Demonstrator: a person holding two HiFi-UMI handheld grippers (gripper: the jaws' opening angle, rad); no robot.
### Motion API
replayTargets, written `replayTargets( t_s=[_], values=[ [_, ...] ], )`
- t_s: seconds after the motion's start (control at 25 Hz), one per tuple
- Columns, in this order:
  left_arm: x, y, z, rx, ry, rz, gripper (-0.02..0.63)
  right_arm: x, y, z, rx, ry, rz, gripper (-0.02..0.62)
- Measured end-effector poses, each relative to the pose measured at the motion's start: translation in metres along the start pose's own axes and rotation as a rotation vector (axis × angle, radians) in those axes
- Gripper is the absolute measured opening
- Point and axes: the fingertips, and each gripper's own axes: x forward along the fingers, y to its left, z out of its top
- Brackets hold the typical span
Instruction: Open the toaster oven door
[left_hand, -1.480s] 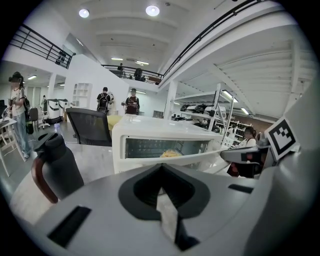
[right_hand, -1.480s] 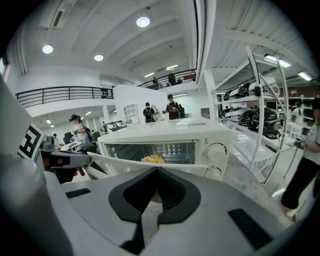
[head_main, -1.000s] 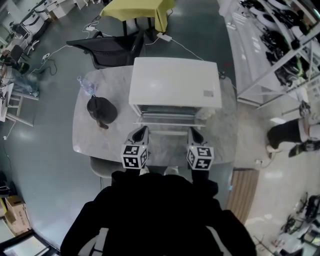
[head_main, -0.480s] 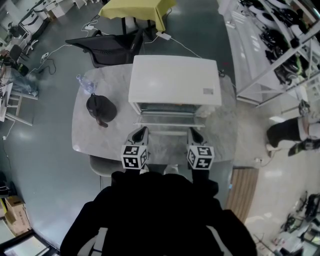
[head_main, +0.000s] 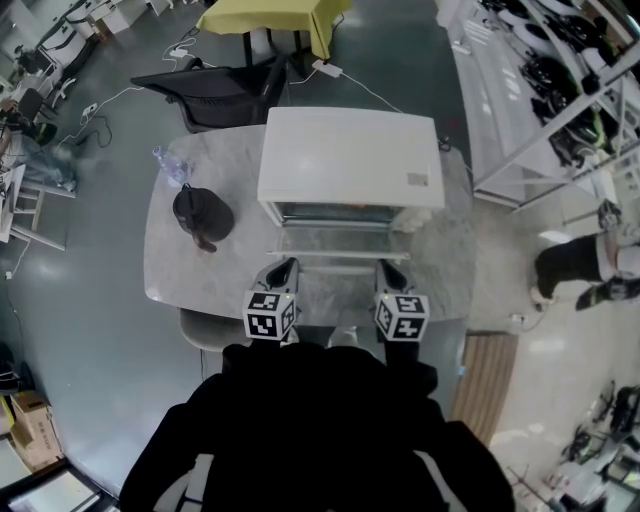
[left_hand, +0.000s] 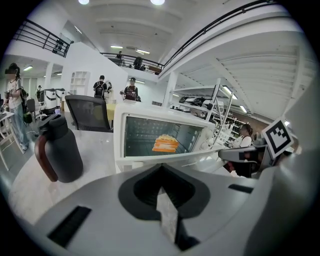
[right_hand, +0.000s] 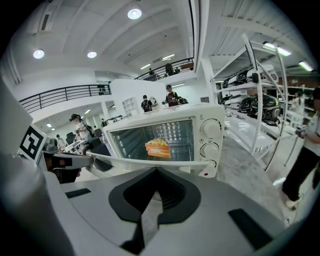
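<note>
Toaster oven (head_main: 350, 160) sat toward the far side of a pale stone table (head_main: 170, 270), its door (head_main: 335, 243) already dropped open toward the person and lying roughly level. Through the opening, an orange and yellow layered piece of food (right_hand: 157, 148) rested on the rack, and round knobs (right_hand: 211, 129) lined the right of the front panel. The left gripper (head_main: 282, 265) and the right gripper (head_main: 390, 265) hovered side by side just short of the door's front edge, touching nothing. Each claw had its jaws drawn together and held nothing. A dark jug (head_main: 203, 218) stood on the table left of the oven, with a clear bottle (head_main: 172, 168) beyond it.
</note>
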Motion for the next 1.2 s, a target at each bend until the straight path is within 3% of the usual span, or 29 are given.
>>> replayTargets(
  t_s=[0.56,1.2],
  values=[
    [0.0,-0.005,-0.025,-0.042,0.075,-0.03,0.003,-0.004,0.0,-0.023,0.09,0.041,0.027,0.002],
    [0.004,-0.01,-0.061,-0.066,0.173,-0.069,0.003,-0.001,0.0,-0.06,0.104,0.132,0.017,0.003]
  ],
)
